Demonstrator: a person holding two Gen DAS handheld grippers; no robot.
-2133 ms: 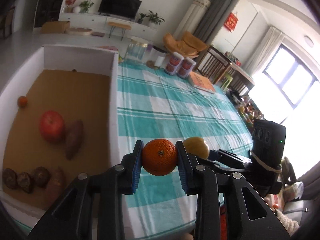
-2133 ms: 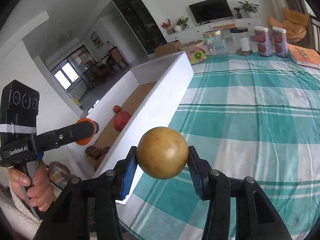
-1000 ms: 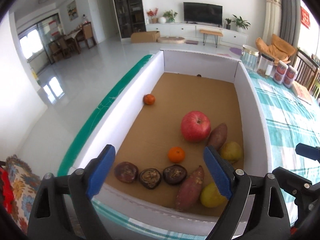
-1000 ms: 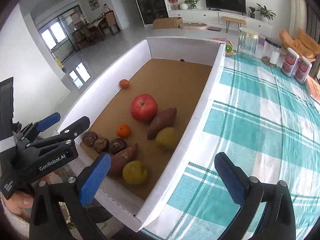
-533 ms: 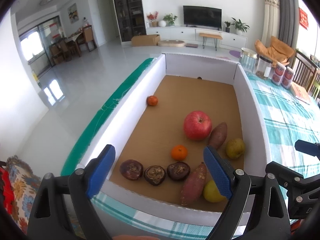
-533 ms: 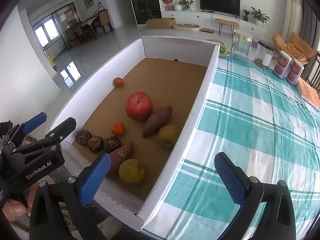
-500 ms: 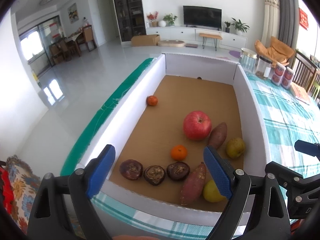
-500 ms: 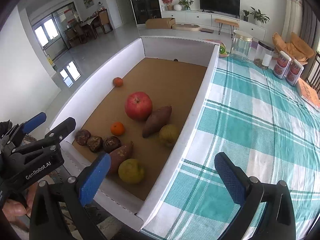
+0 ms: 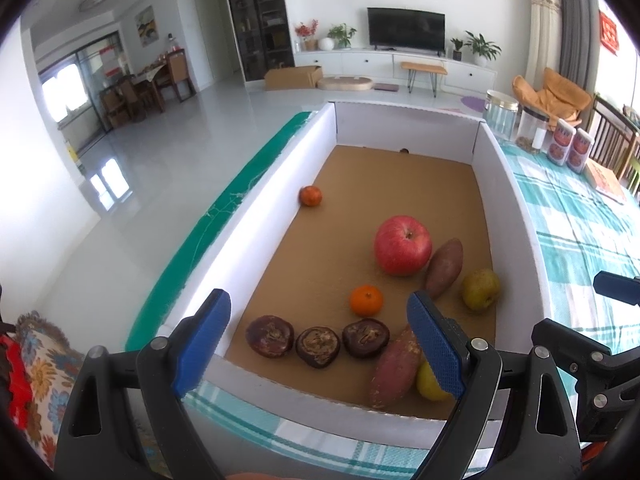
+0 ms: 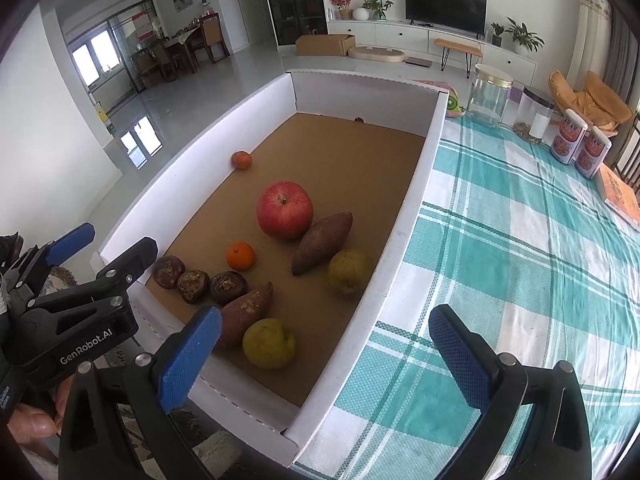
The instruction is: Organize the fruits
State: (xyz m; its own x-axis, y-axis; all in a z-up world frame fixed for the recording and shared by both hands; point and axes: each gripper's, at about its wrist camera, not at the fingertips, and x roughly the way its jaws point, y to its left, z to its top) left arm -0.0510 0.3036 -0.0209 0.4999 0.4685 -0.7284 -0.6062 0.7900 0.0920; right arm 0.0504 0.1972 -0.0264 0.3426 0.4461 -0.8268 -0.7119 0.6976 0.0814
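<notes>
A white box (image 9: 516, 208) (image 10: 416, 184) with a brown floor holds the fruit. In it lie a red apple (image 9: 402, 245) (image 10: 284, 215), a small orange (image 9: 365, 300) (image 10: 240, 256), a second small orange (image 9: 310, 195) (image 10: 242, 159) by the left wall, two yellow-green fruits (image 9: 481, 289) (image 10: 348, 271) (image 10: 269, 343), two sweet potatoes (image 9: 444, 267) (image 10: 322, 242) (image 10: 245, 312) and three dark wrinkled fruits (image 9: 317, 346) (image 10: 193, 280). My left gripper (image 9: 316, 344) is open and empty over the box's near end. My right gripper (image 10: 324, 356) is open and empty over the box's near right corner.
The box stands on a table with a teal checked cloth (image 10: 520, 248). Glass jars (image 10: 489, 94), two red cans (image 10: 580, 146) and an orange book (image 10: 620, 196) stand at the far right. The floor drops away left of the box.
Two seconds ago each gripper held a fruit; both have since opened and the small orange and the yellow-green fruit lie in the box. In the last half second little moved.
</notes>
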